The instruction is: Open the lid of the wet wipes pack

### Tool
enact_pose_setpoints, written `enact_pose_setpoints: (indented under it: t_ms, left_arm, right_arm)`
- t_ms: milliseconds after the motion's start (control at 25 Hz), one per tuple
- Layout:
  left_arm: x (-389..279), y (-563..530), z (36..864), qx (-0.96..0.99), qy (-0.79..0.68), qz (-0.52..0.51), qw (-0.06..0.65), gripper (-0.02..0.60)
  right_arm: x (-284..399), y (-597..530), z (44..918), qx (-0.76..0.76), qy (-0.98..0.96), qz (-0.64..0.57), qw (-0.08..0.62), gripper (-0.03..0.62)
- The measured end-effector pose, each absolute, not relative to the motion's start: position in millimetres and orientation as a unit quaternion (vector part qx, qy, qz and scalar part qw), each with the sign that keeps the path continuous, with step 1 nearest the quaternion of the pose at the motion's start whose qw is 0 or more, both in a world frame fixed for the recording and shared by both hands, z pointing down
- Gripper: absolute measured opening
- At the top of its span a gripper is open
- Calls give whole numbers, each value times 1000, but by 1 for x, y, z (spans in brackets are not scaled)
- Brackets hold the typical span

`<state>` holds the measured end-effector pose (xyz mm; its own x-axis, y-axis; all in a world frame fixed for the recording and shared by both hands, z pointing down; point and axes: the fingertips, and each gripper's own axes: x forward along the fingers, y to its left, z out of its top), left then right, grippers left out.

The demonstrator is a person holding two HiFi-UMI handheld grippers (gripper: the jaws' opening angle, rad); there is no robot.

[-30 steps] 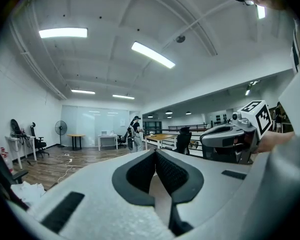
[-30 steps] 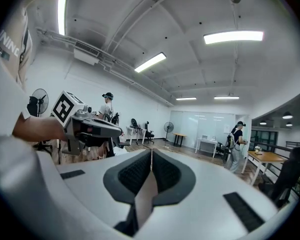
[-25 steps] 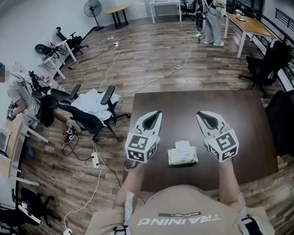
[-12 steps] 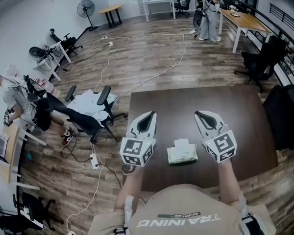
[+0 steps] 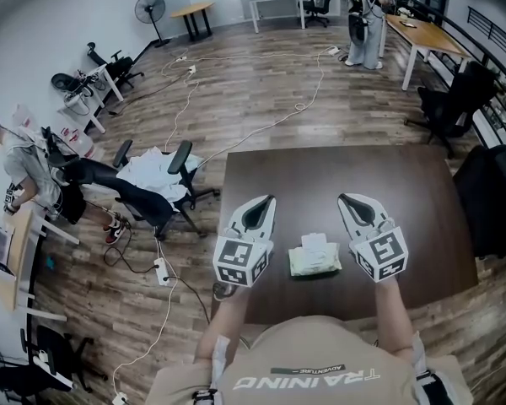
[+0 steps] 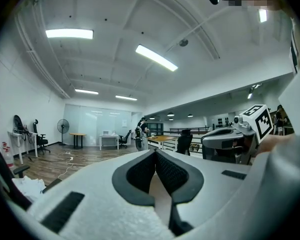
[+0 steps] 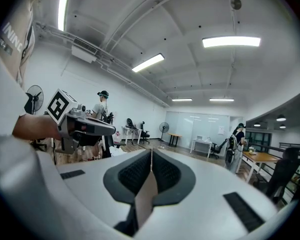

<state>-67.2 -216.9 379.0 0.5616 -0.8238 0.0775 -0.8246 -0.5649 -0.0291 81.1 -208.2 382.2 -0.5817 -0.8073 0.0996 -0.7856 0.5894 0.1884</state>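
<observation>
Two white two-jaw grippers, one in each hand, held level above the near part of the table. Left gripper [image 5: 269, 198]: jaws pressed together at the tips, nothing between. Right gripper [image 5: 344, 197]: jaws likewise together, nothing pinched. Both pointing away from the body, marker cubes at the rear by the wrists.

Between the two and lower, touched by neither: pale green soft wet wipes pack [image 5: 314, 261], lying flat near the table's front edge, close to the body. Long axis seemingly left to right across the head view, a little wider than deep. White part on top, toward the far side. Lid open or shut: too small to tell.

Surface: dark brown rectangular table [image 5: 405, 192].

Room: large office with wood-plank floor [image 5: 261, 99] and white cables [image 5: 185, 112] trailing across it. Black office chairs [image 5: 156, 201] just left of the table, white cloth draped on one. Standing fan [image 5: 146, 8] at far left. Light wooden desk [image 5: 426, 36] at far right, a standing person [image 5: 364, 15] beside it. Another person [image 5: 25, 163] at the left edge. Strip lights on a white ceiling in both gripper views.
</observation>
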Motion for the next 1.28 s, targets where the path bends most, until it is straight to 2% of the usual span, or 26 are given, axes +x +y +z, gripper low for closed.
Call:
enact_pose_setpoints:
  t_ms: [560, 1280]
  left_arm:
    - [-67, -209, 387, 892, -449, 18, 44, 9]
    - [-58, -205, 393, 895, -442, 32, 41, 9]
  right_arm:
    - [81, -196, 391, 452, -885, -58, 101, 17]
    - [97, -186, 394, 458, -885, -30, 82, 15]
